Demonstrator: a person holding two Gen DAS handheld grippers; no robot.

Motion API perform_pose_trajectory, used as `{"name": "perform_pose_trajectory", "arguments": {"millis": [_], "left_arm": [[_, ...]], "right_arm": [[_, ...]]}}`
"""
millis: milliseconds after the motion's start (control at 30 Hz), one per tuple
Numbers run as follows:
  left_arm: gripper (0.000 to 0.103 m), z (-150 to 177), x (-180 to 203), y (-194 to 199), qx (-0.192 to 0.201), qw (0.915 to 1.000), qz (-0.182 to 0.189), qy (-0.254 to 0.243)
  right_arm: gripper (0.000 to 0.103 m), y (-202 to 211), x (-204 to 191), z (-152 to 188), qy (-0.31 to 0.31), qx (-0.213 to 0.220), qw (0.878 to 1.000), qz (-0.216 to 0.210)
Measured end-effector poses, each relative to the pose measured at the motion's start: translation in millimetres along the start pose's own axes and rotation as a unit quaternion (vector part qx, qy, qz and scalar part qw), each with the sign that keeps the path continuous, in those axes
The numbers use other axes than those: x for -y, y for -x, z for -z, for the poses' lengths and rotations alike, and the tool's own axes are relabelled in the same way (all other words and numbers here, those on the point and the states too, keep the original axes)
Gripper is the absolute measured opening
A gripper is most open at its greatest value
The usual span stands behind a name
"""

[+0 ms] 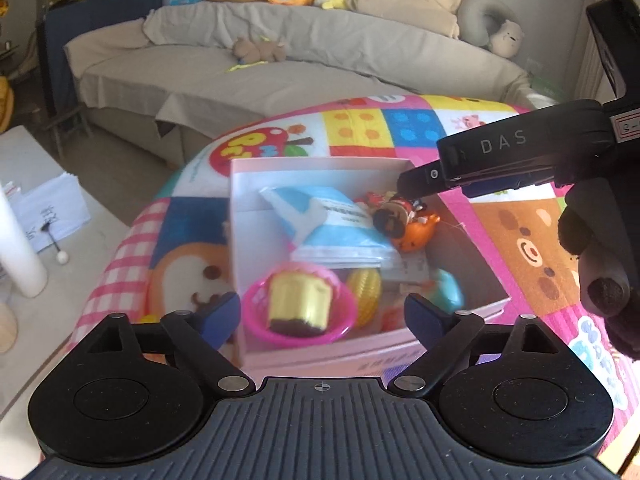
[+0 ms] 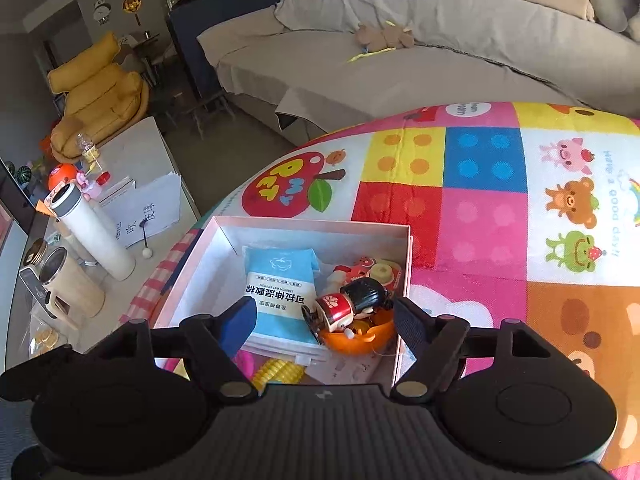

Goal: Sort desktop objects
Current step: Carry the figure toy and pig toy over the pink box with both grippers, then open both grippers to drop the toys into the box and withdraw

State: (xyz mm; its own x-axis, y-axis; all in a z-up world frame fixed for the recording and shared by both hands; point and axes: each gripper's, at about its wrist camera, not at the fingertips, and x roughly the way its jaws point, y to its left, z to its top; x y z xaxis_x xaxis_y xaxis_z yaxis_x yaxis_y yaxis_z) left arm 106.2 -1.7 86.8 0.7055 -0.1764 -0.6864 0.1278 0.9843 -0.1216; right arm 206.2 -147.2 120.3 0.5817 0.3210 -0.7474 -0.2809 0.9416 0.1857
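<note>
Your left hand-held gripper (image 1: 320, 312) hangs over the near edge of the pink box (image 1: 460, 320), its 2 blue-padded fingers (image 1: 222, 314) spread wide with nothing between them. Your right hand-held gripper (image 2: 325, 318) is also spread; its fingers (image 2: 240, 322) flank the wind-up doll (image 2: 352, 304) without touching it, as far as the right wrist view shows.

In the left wrist view, the right hand-held gripper enters from 3 o'clock, and its tip sits just above the doll (image 1: 394, 216) and the orange toy (image 1: 416, 234).

Contents of the box, left wrist view:
1. A pink toy basket (image 1: 256, 316) at 6 o'clock, holding a yellow pudding-shaped toy (image 1: 298, 300).
2. A yellow toy corn cob (image 1: 364, 290) just beside the basket at its 3 o'clock.
3. A blue wet-wipe packet (image 1: 332, 228) at the centre, lying flat.
4. The doll and the orange toy at the packet's 3 o'clock, touching each other.
5. A teal round item (image 1: 450, 290) at 4 o'clock, blurred; its type cannot be told.

In the right wrist view, the packet (image 2: 280, 288) lies at 10 o'clock from the doll, and the doll rests on the orange toy (image 2: 352, 338). A red-and-cream toy (image 2: 372, 270) lies behind them at 12 o'clock.

The box (image 2: 406, 264) stands on a worktop covered by a colourful patchwork cloth (image 2: 480, 168). A grey sofa (image 2: 360, 60) stands beyond the worktop at 12 o'clock. A white flask (image 2: 92, 232) stands on a side table at 9 o'clock.
</note>
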Motion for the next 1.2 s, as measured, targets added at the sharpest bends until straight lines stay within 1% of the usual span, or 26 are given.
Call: {"name": "perform_pose_trajectory", "arguments": {"millis": [67,100,133,167,200,233,367,433,500,600,667,700,767,833,867,933,967,1000,1067,1100,1133,1200], "left_arm": [[0.095,5.0,-5.3,7.9,0.001,1.0000,-0.009,0.001],[0.095,7.4,-8.8,13.0,0.001,0.9999,-0.010,0.004],[0.096,10.5,-14.7,18.6,0.003,0.9999,-0.010,0.009],[0.096,13.5,-19.6,23.0,0.005,0.9998,-0.014,0.014],[0.096,17.2,-25.0,27.0,0.006,0.9996,-0.021,0.018],[0.097,22.5,-31.8,31.1,0.005,0.9993,-0.029,0.023],[0.097,46.6,-49.4,34.6,-0.011,0.9986,-0.042,0.032],[0.098,59.5,-53.6,35.0,-0.012,0.9985,-0.045,0.031],[0.099,72.6,-57.8,33.8,-0.011,0.9984,-0.043,0.035],[0.100,88.6,-64.9,27.8,-0.015,0.9980,-0.022,0.058],[0.100,96.9,-68.2,20.9,-0.016,0.9975,-0.013,0.068],[0.101,100.7,-67.9,21.9,-0.004,0.9979,-0.013,0.063],[0.102,104.0,-66.8,21.5,0.008,0.9983,-0.016,0.056],[0.103,106.2,-65.2,22.0,0.016,0.9985,-0.015,0.050],[0.103,107.3,-64.1,22.0,0.018,0.9988,-0.016,0.044],[0.103,108.9,-62.5,22.0,0.021,0.9991,-0.016,0.032],[0.103,109.5,-61.8,22.1,0.023,0.9992,-0.016,0.028],[0.103,110.0,-61.2,22.0,0.024,0.9993,-0.016,0.025],[0.103,110.0,-59.5,21.8,0.024,0.9993,-0.019,0.020],[0.103,110.3,-58.7,21.3,0.024,0.9993,-0.021,0.018],[0.103,110.6,-57.7,20.7,0.024,0.9993,-0.023,0.016],[0.103,111.2,-55.0,19.5,0.024,0.9992,-0.030,0.010]], "right_arm": [[0.076,-1.9,-2.1,2.1,0.001,-0.004,1.000,-0.001],[0.073,-3.5,-4.2,3.0,0.003,-0.009,1.000,0.003],[0.065,-4.8,-6.7,3.7,0.006,-0.012,1.000,0.005],[0.061,-6.1,-10.0,4.5,0.010,-0.016,1.000,0.004],[0.055,-6.8,-13.2,5.1,0.015,-0.017,1.000,0.005],[0.052,-6.9,-16.5,5.2,0.019,-0.015,1.000,0.007],[0.052,-10.3,-28.6,-0.1,0.031,-0.004,0.999,0.013],[0.052,-18.0,-32.5,-5.4,0.029,-0.002,1.000,0.009],[0.052,-27.3,-38.4,-10.4,0.030,0.003,0.999,0.014],[0.054,-45.2,-46.3,-20.5,0.026,-0.001,1.000,0.018],[0.067,-54.6,-48.3,-27.9,0.012,-0.011,1.000,0.005],[0.074,-61.7,-49.2,-31.5,0.002,-0.021,1.000,-0.008],[0.074,-76.1,-53.8,-34.9,-0.007,-0.039,0.999,-0.008],[0.075,-92.4,-59.1,-35.4,-0.009,-0.054,0.998,0.007],[0.075,-102.5,-60.5,-35.7,-0.020,-0.063,0.998,0.018],[0.083,-116.4,-60.9,-35.9,-0.051,-0.078,0.996,0.016],[0.083,-119.2,-61.8,-37.0,-0.064,-0.077,0.995,0.004],[0.078,-119.8,-62.4,-38.7,-0.076,-0.077,0.994,-0.022],[0.078,-118.3,-61.2,-43.0,-0.104,-0.079,0.989,-0.063],[0.078,-114.6,-60.5,-43.4,-0.108,-0.074,0.988,-0.087],[0.078,-108.1,-61.6,-42.6,-0.103,-0.063,0.989,-0.087],[0.078,-88.4,-67.7,-36.5,-0.062,-0.029,0.996,-0.055]]}}
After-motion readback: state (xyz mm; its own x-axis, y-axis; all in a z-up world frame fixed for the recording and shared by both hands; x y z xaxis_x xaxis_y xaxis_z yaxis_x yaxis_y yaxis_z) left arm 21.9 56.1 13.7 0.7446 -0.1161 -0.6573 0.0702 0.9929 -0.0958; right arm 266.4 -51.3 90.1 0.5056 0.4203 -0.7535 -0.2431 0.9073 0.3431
